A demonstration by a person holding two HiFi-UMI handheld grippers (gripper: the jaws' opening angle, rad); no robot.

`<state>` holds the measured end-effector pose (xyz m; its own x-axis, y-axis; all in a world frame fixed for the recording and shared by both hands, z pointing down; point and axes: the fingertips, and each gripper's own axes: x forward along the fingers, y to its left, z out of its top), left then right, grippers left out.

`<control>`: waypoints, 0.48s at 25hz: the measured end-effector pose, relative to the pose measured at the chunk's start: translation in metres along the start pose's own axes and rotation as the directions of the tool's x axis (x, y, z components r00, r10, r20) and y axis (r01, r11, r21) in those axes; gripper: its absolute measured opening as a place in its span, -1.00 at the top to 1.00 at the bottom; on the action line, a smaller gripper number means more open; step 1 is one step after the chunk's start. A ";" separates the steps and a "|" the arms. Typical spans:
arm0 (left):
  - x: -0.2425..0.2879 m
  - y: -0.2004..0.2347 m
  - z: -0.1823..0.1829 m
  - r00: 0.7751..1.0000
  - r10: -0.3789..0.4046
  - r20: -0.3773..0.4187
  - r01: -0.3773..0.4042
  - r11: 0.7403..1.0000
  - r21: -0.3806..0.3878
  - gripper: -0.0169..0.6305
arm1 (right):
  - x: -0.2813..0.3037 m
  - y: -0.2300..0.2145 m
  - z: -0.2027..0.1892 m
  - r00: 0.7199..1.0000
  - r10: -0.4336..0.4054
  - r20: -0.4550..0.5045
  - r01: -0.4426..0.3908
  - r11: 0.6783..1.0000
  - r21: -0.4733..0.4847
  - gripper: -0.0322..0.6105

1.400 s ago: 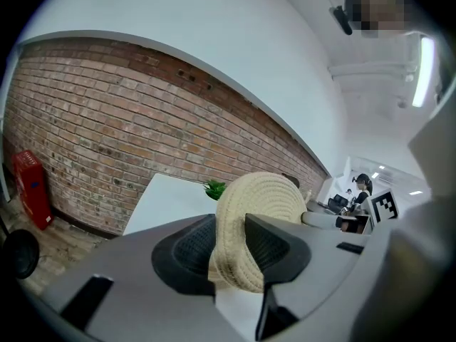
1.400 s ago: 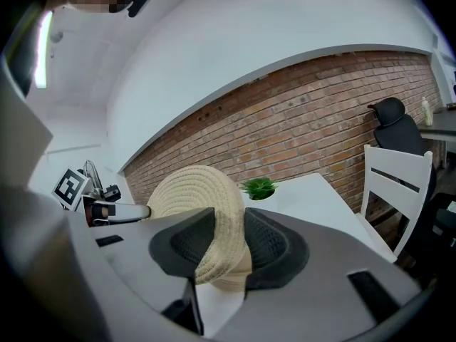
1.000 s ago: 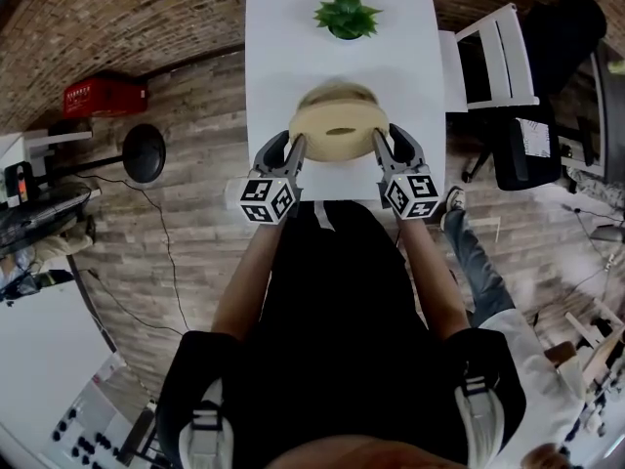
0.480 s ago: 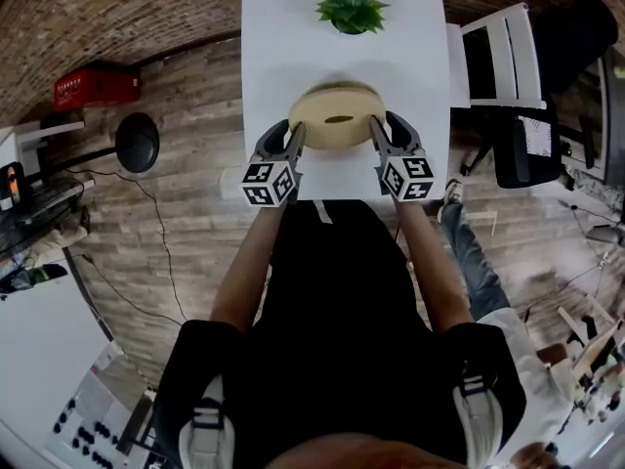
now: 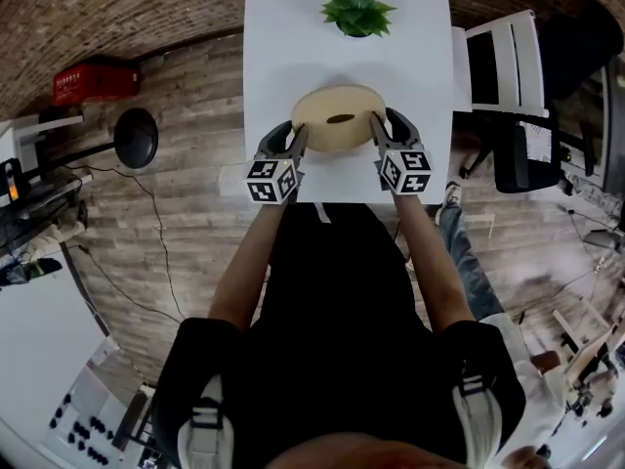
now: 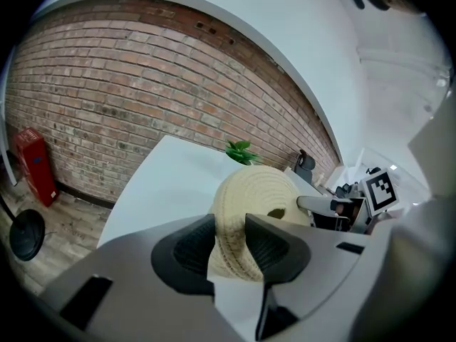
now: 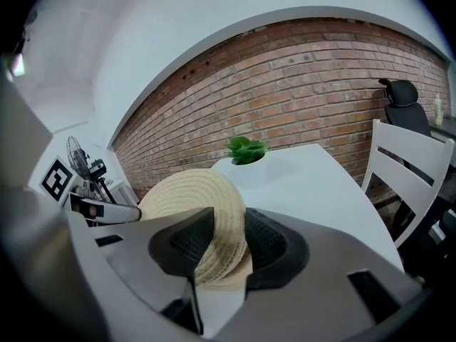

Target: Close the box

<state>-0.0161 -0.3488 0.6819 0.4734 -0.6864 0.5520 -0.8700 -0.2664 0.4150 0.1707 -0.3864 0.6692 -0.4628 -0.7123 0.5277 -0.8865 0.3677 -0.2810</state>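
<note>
A round cream woven lid point(image 5: 337, 106) with a small hole in its middle lies flat over the near part of the white table point(image 5: 283, 47). My left gripper point(image 5: 297, 139) is shut on its left rim and my right gripper point(image 5: 377, 125) is shut on its right rim. In the left gripper view the woven rim point(image 6: 249, 198) runs between the two black pads of the left gripper point(image 6: 229, 237). The right gripper view shows the same lid point(image 7: 189, 194) clamped in the right gripper point(image 7: 228, 242). The box body beneath is hidden by the lid.
A small green plant point(image 5: 357, 10) in a pot stands at the table's far end. A white chair point(image 5: 498, 57) and a black office chair point(image 5: 527, 145) are to the right. On the floor at the left are a black round stand point(image 5: 135, 137) and a red crate point(image 5: 93, 81).
Both grippers have carried the lid a little away from the person. The darker woven body that showed behind the lid a second ago is now covered by it.
</note>
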 end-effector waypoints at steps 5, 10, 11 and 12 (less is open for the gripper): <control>0.013 0.002 0.001 1.000 -0.006 -0.021 0.006 1.000 0.006 0.53 | 0.007 -0.009 -0.002 1.000 -0.016 -0.023 0.016 1.000 0.013 0.48; 0.018 0.004 -0.002 0.999 -0.005 -0.038 0.005 1.000 0.020 0.52 | 0.014 -0.013 -0.007 0.999 -0.030 -0.042 0.031 0.999 0.022 0.47; 0.019 0.004 -0.002 0.999 -0.003 -0.040 0.004 1.000 0.022 0.52 | 0.014 -0.014 -0.008 0.998 -0.033 -0.045 0.034 0.999 0.023 0.47; 0.020 0.004 -0.002 0.999 -0.001 -0.043 0.003 1.000 0.026 0.52 | 0.014 -0.015 -0.008 0.998 -0.036 -0.047 0.038 0.999 0.022 0.47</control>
<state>-0.0103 -0.3618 0.6963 0.4802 -0.6563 0.5820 -0.8720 -0.2855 0.3975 0.1772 -0.3968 0.6873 -0.4299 -0.6962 0.5748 -0.9028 0.3275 -0.2785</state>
